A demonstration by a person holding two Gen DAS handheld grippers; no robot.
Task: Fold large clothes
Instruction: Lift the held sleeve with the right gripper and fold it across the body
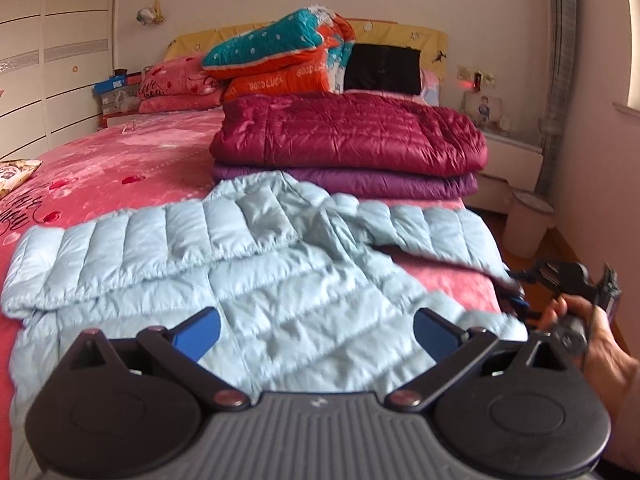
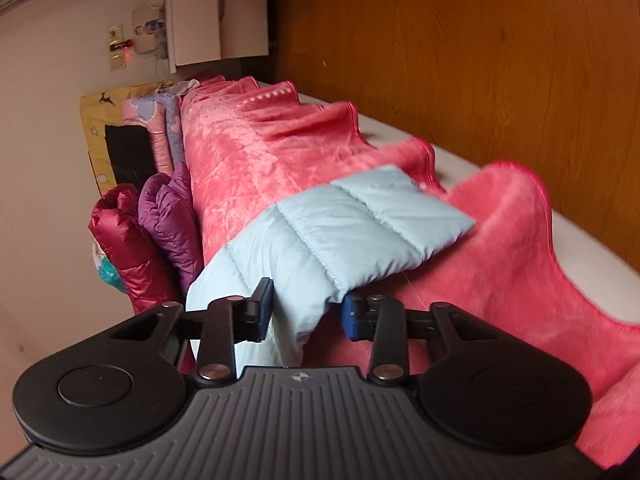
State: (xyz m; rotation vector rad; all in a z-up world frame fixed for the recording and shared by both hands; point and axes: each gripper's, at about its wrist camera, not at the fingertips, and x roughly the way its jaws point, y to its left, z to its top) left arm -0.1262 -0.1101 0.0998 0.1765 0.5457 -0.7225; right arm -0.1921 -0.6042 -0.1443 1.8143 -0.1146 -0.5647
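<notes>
Right tongs of yours gripped a fold of the pale blue down jacket sprawled unfolded on the bed, left tongs released above it, two folded jackets already stacked behind.

Three puffer jackets, two folded, one bed.

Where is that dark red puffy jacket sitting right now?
In the left wrist view the dark red jacket lies folded on top of the purple jacket on the pink bed, just beyond the light blue jacket.
</notes>
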